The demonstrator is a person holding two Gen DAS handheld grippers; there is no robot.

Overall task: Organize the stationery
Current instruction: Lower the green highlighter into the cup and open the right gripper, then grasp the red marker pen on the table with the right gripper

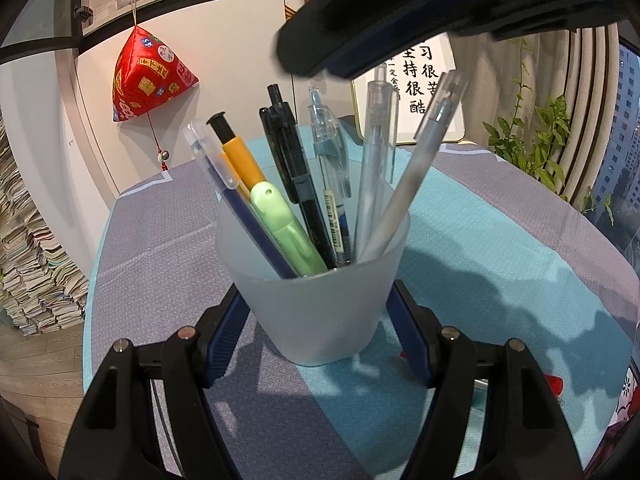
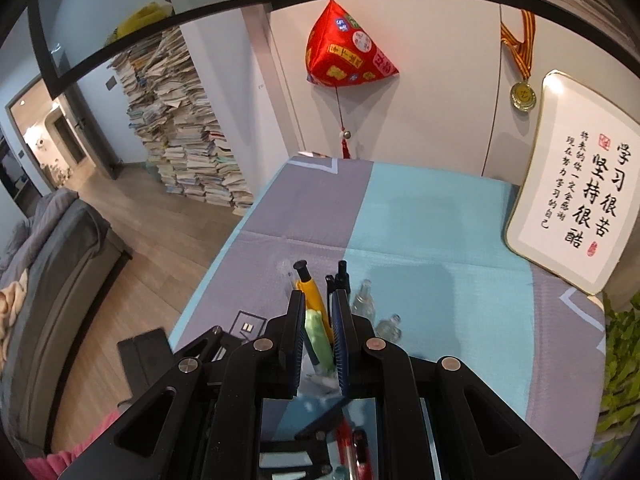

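Evidently steadying it for loading, the left gripper [image 1: 318, 320] clamps the frosted translucent plastic cup [image 1: 316, 300] of pens on the table; the right gripper [image 2: 318, 316] hovers above, nearly closed, apparently empty.

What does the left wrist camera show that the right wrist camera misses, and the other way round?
Only the left wrist view shows the frosted cup squeezed between the left tongs, and the potted plant by the window. Only the right wrist view shows the medal, the book stack and the sofa. Both show the pens, such as the yellow pen, the red ornament and the calligraphy board.
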